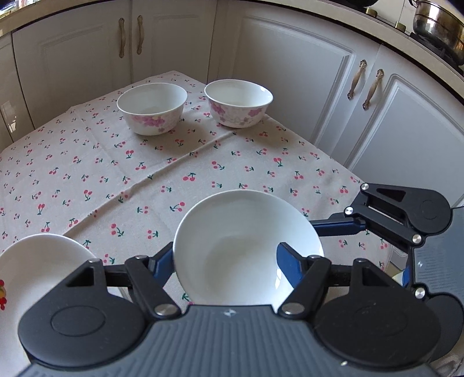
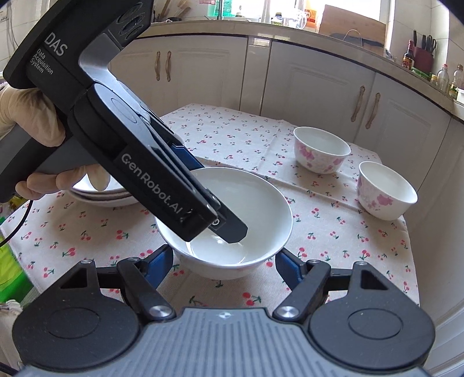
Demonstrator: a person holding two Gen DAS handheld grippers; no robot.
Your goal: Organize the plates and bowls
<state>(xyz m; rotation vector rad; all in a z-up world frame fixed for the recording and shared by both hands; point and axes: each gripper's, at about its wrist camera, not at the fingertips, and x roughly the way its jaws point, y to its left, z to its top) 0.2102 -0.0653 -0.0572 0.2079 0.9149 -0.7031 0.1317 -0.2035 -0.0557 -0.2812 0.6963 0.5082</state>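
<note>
A plain white bowl (image 1: 237, 246) (image 2: 246, 197) is close in front of both cameras, on or just above the cherry-print tablecloth (image 1: 116, 174); I cannot tell which. My left gripper (image 1: 226, 255) (image 2: 220, 203) is shut on it, one finger inside the bowl and the other outside its wall. My right gripper (image 2: 224, 256) flanks the bowl's lower wall, and its pads look pressed on both sides. In the left wrist view one blue finger (image 1: 339, 226) of the right gripper runs behind the bowl's right rim. Two pink-flowered bowls (image 1: 152, 107) (image 1: 237, 103) stand upright at the far end.
A stack of white plates (image 2: 98, 197) sits left of the bowl, and its rim (image 1: 34, 261) shows at the lower left. A gloved hand (image 2: 29, 110) holds the left gripper. White cabinet doors (image 1: 290, 72) close in behind and to the right of the table. A steel pot (image 1: 435, 26) stands on the counter.
</note>
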